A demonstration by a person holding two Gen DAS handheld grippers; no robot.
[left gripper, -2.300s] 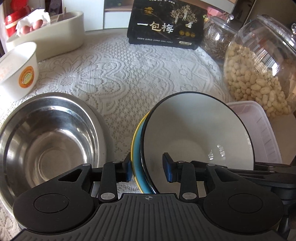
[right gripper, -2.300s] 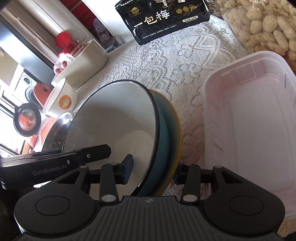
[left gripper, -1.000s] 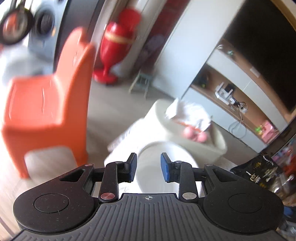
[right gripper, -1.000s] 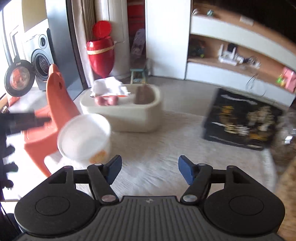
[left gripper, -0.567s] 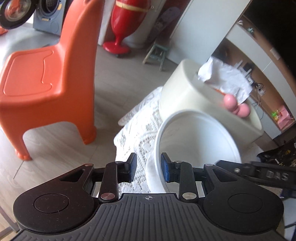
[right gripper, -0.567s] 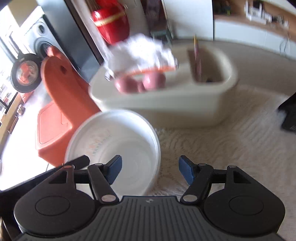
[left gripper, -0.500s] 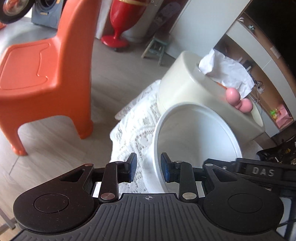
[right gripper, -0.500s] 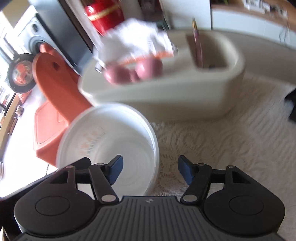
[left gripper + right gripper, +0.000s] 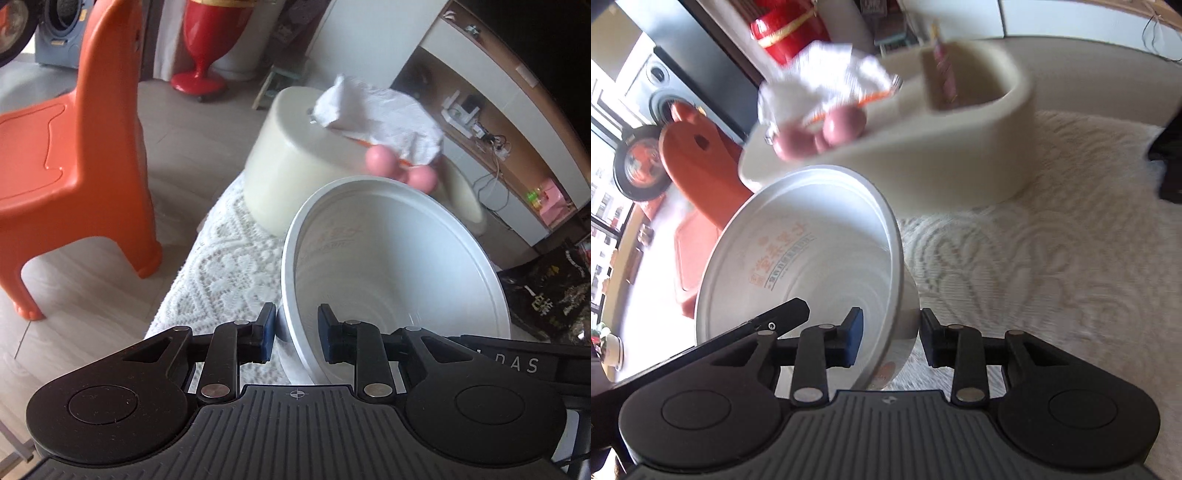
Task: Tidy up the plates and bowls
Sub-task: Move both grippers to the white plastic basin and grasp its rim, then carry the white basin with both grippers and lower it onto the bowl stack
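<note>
A white disposable bowl stands on the lace cloth near the table's left edge. In the left wrist view my left gripper straddles its left wall, one pad outside and one inside. Its jaws are closing and both pads look to be against the wall. In the right wrist view the same bowl has its right wall between the jaws of my right gripper. Those jaws are closing too: the outer pad touches the wall, the inner pad stands a little off it. The bowl is empty, with orange print inside.
Just behind the bowl sits a cream tub holding crumpled white paper and pink eggs. An orange chair stands on the floor past the table edge. A black packet lies to the right. Lace tablecloth stretches to the right.
Both grippers let go of the plate stack and swung to the white bowl. In the last half second they sank closer, and both jaws narrowed over its rim, the right one most.
</note>
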